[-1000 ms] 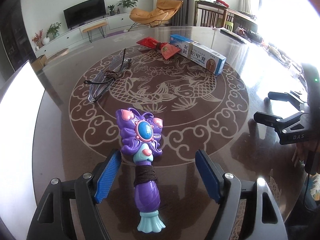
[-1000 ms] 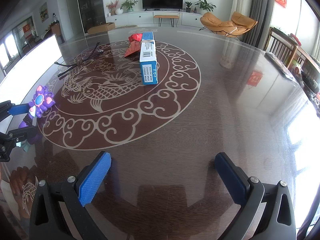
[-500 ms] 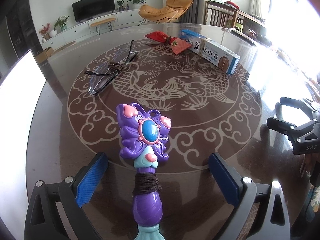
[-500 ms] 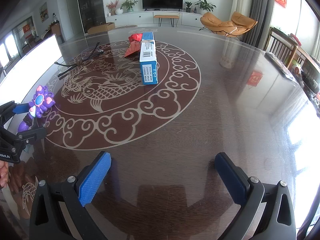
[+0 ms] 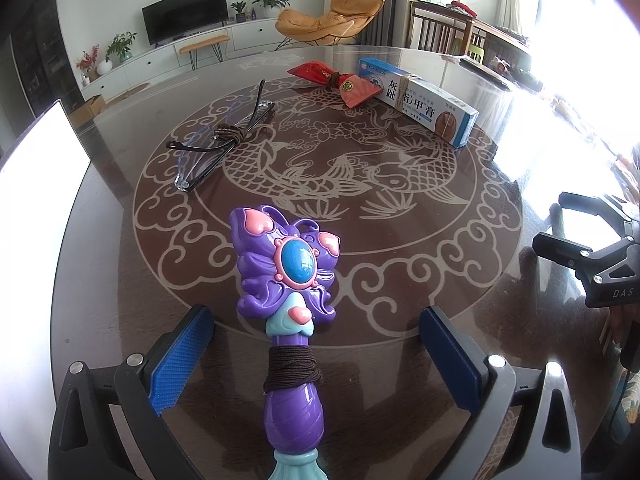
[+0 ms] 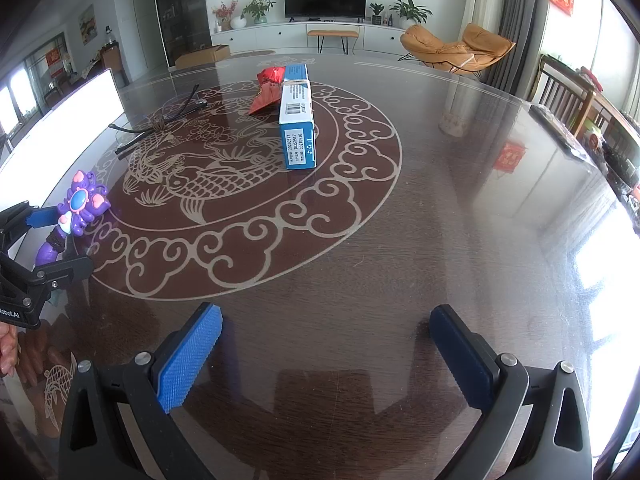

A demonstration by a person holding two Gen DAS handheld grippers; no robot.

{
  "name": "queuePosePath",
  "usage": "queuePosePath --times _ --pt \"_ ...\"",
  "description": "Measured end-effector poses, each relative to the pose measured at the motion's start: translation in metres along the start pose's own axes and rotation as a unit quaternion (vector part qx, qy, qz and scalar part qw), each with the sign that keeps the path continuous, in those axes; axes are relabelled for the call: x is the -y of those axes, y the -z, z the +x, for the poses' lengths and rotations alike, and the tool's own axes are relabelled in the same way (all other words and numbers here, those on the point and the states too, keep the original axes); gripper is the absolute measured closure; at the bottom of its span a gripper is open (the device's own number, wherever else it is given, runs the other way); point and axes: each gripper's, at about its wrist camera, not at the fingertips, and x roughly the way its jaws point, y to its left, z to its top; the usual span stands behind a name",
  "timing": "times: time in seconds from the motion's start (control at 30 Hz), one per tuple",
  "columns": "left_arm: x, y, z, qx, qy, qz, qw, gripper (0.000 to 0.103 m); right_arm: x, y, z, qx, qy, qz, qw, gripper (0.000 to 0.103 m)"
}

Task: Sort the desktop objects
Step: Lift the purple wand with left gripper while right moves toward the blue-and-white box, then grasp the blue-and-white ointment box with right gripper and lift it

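left gripper (image 5: pixel 312 360): jaws wide apart, blue ribbed pads either side of the toy wand's handle, neither pad touching it
right gripper (image 6: pixel 324 356): jaws wide apart over bare wood, nothing between them, well clear of the fish medallion's rim
toy wand (image 5: pixel 290 300): lies flat on the table (image 5: pixel 500 320), butterfly head overlapping the near cloud border of the fish medallion (image 5: pixel 328 176), handle pointing back toward the left gripper
risk, slip: the handle is smooth rounded plastic that swells and narrows; pads closing on the bulge would likely squeeze it out forward or backward
risk, skid: the tabletop is glossy and reflective, so an off-centre close could spin the wand sideways instead of seizing it
risk, balance: the wide head looks heavier than the handle; a grip far back may let it droop
better hold: the brown cord wrap (image 5: pixel 294 366) on the handle, fibrous and grippy, seems the safest spot
glasses (image 5: pixel 218 142): thin dark frame, clear lenses, bound with cord, on the medallion's left side
red packet (image 5: pixel 336 80): crinkly foil, at the medallion's far edge
blue box (image 5: pixel 420 100): long stiff cardboard, touching the packet, on the medallion's far right
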Motion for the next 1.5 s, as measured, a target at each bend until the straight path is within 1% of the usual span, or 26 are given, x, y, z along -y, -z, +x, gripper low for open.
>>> queuePosePath --times 0.73,0.8,0.87,0.93,1.0,1.07,1.17,1.23,1.3,1.33,1.37,1.4,1.43,1.47,1.5 --pt "-0.001 -0.001 -0.001 0.0 0.001 -0.001 1.0 0.0 0.0 0.0 0.0 0.0 -0.001 0.001 1.0 0.0" --pt "-0.001 -0.001 -0.001 0.0 0.001 -0.001 1.0 0.0 0.003 0.001 -0.001 0.005 -0.016 0.009 1.0 0.0" --pt "-0.001 -0.001 -0.001 0.001 0.001 -0.001 1.0 0.0 0.009 0.0 -0.005 0.018 -0.063 0.026 0.998 0.0" --pt "0.0 -0.001 -0.001 0.001 0.001 -0.001 1.0 0.0 0.009 -0.009 -0.007 0.021 -0.082 0.034 0.996 0.0" --pt "-0.001 -0.001 -0.001 0.001 0.001 -0.001 1.0 0.0 0.0 -0.026 -0.012 0.031 -0.08 0.019 0.996 0.0" --pt "0.0 -0.001 -0.001 0.0 0.001 -0.001 1.0 0.0 -0.013 -0.052 -0.012 0.042 -0.076 0.003 0.996 0.0" --pt "0.0 -0.001 -0.001 0.001 0.001 -0.001 1.0 0.0 -0.026 -0.097 0.014 0.012 -0.054 -0.001 0.998 0.001" --pt "0.0 -0.001 -0.001 0.001 0.001 -0.001 1.0 0.0 -0.027 -0.117 0.032 0.001 -0.048 0.011 0.999 0.001" --pt "-0.001 -0.001 -0.001 0.001 0.001 -0.001 1.0 0.0 -0.028 -0.127 0.051 -0.022 -0.037 0.02 0.999 0.005" --pt "-0.001 -0.001 -0.001 0.001 0.001 -0.001 1.0 0.0 -0.027 -0.13 0.059 -0.035 -0.038 0.026 0.998 0.011" --pt "-0.001 -0.001 -0.001 0.001 0.001 0.0 1.0 0.0 -0.026 -0.131 0.065 -0.044 -0.043 0.035 0.997 0.023" --pt "-0.001 -0.001 -0.001 0.001 0.001 0.0 1.0 0.0 -0.024 -0.132 0.07 -0.051 -0.05 0.046 0.996 0.029" --pt "0.0 -0.001 -0.001 0.001 0.001 0.0 1.0 0.0 -0.022 -0.131 0.074 -0.056 -0.062 0.06 0.995 0.041" --pt "0.0 -0.001 -0.001 0.001 0.001 -0.001 1.0 0.0 -0.019 -0.131 0.076 -0.059 -0.075 0.073 0.993 0.051" --pt "0.0 -0.001 -0.001 0.001 0.001 -0.001 1.0 0.0 -0.017 -0.131 0.075 -0.05 -0.079 0.078 0.993 0.058"
